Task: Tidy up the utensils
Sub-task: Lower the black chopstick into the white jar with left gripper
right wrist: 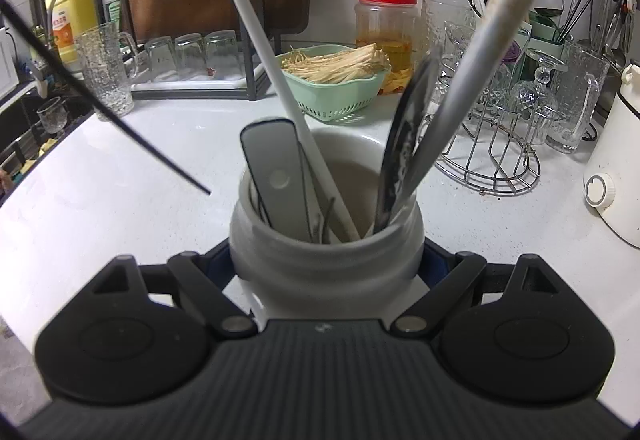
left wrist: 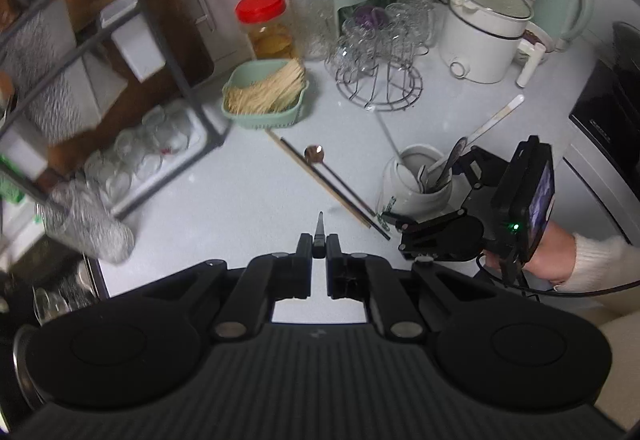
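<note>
At the bottom centre of the left wrist view, the left gripper [left wrist: 319, 246] is clenched on a thin dark chopstick [left wrist: 319, 230], its tip pointing up the frame over the pale grey countertop [left wrist: 240, 200]. At centre right, the right gripper [left wrist: 420, 218] grasps the white ceramic utensil jar [left wrist: 416, 180], which already holds several handles. In the right wrist view the chopstick [right wrist: 104, 96] slants across the left of the frame, above the counter and short of the jar [right wrist: 326, 260]. Doing this step well likely means steadying the jar, swinging the chopstick tip over the open gap at the jar's mouth, and lowering before letting go. More chopsticks [left wrist: 332, 188] and a copper-coloured long-handled spoon [left wrist: 314, 153] lie at centre on the counter.
</note>
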